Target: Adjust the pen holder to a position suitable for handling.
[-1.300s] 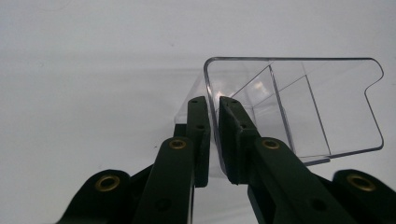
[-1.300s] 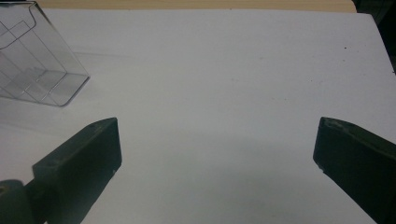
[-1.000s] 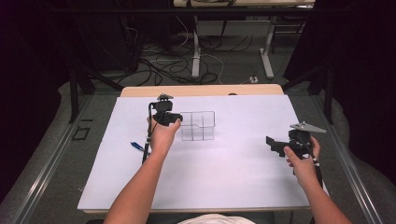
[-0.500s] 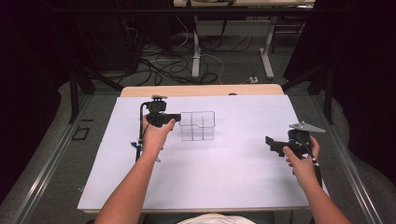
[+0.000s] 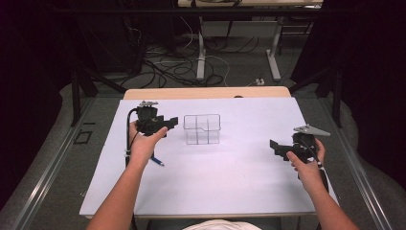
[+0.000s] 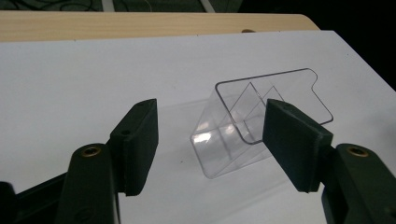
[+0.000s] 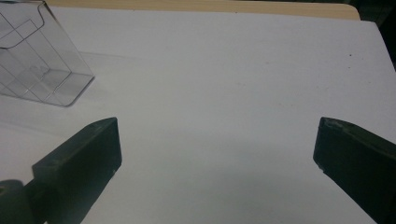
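I have the left tool point(image 5: 167, 122) up off the worktop point(image 5: 230, 191) on the left side, its hand point(image 5: 143, 143) wrapped round the body from below and the forearm running in from the near edge at a slight lean to the right. The jaws point right, toward the clear holder point(image 5: 202, 129). They have just been opening and stand at a middling gap with nothing between them; in the left tool view the holder point(image 6: 243, 135) shows through that gap but lies beyond the pads, untouched, a bit right of centre. A black cable point(image 5: 128, 134) loops down from the tool past the wrist.

The holder stands on the white sheet, a little far of the worktop's middle and just right of the left tool, apart from it. It is a see-through box with inner dividers and a taller back wall with a notched corner.

My right tool point(image 5: 276, 147) sits well off to the right, near the right edge of the sheet, held low with the hand point(image 5: 306, 160) behind it and the jaws pointing left. Its jaws are wide apart and empty; in the right tool view I see bare sheet between them and the holder point(image 7: 37, 60) far off at the upper left.

A blue pen point(image 5: 157, 161) lies on the sheet just near of my left hand.
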The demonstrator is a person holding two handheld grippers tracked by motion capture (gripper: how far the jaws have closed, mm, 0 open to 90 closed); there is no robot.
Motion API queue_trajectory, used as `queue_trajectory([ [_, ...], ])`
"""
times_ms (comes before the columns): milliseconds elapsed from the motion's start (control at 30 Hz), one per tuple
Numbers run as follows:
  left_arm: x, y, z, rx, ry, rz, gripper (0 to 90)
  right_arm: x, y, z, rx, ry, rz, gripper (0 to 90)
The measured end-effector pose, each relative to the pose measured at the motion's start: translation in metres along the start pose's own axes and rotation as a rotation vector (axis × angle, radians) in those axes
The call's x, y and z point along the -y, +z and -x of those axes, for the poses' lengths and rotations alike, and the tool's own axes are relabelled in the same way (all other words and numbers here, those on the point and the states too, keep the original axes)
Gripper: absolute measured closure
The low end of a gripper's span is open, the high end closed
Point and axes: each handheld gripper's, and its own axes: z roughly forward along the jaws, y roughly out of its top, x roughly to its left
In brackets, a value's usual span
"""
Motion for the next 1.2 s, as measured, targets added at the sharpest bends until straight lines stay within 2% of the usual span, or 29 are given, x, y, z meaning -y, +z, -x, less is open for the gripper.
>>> queue_trajectory([
  [100, 0.004, -0.008, -0.008, -0.006, 0.024, 0.037, 30.9, 0.0, 0.001, 0.0, 0.001, 0.003, -0.002, 0.4],
  [200, 0.007, -0.016, -0.016, -0.014, 0.033, 0.047, 29.9, 0.0, 0.001, 0.0, -0.006, 0.005, 0.001, 0.0],
  [267, 0.01, -0.02, -0.021, -0.006, 0.02, 0.052, 29.6, 0.0, 0.0, -0.001, -0.005, -0.001, 0.004, 0.0],
  [400, 0.014, -0.026, -0.032, -0.006, -0.001, 0.056, 23.6, -0.001, 0.001, -0.004, -0.004, -0.008, 0.015, 0.0],
  [500, 0.014, -0.03, -0.04, 0.005, -0.003, 0.078, 15.4, -0.001, 0.0, -0.008, -0.009, -0.015, 0.019, 0.0],
  [567, 0.014, -0.032, -0.044, 0.008, -0.002, 0.102, 14.1, -0.002, 0.0, -0.01, -0.016, -0.03, 0.021, 0.0],
  [667, 0.014, -0.036, -0.051, 0.009, -0.008, 0.129, 4.6, -0.003, 0.001, -0.016, -0.03, -0.054, 0.026, 0.0],
  [767, 0.014, -0.039, -0.056, 0.009, -0.035, 0.169, 0.0, -0.005, 0.001, -0.025, -0.045, -0.076, 0.038, 0.0],
  [833, 0.015, -0.04, -0.06, 0.005, -0.048, 0.18, 0.0, -0.008, 0.003, -0.032, -0.059, -0.094, 0.046, 0.0],
  [900, 0.016, -0.042, -0.064, -0.007, -0.047, 0.197, 0.1, -0.01, 0.004, -0.04, -0.076, -0.105, 0.049, 0.0],
  [967, 0.018, -0.044, -0.068, 0.0, -0.047, 0.195, 0.1, -0.013, 0.006, -0.05, -0.106, -0.122, 0.055, 0.4],
  [1067, 0.019, -0.047, -0.073, -0.003, -0.035, 0.205, 0.1, -0.015, 0.011, -0.066, -0.125, -0.165, 0.053, 2.4],
  [1200, 0.021, -0.049, -0.078, -0.01, 0.018, 0.211, 0.5, -0.018, 0.017, -0.089, -0.162, -0.203, 0.068, 7.3],
])
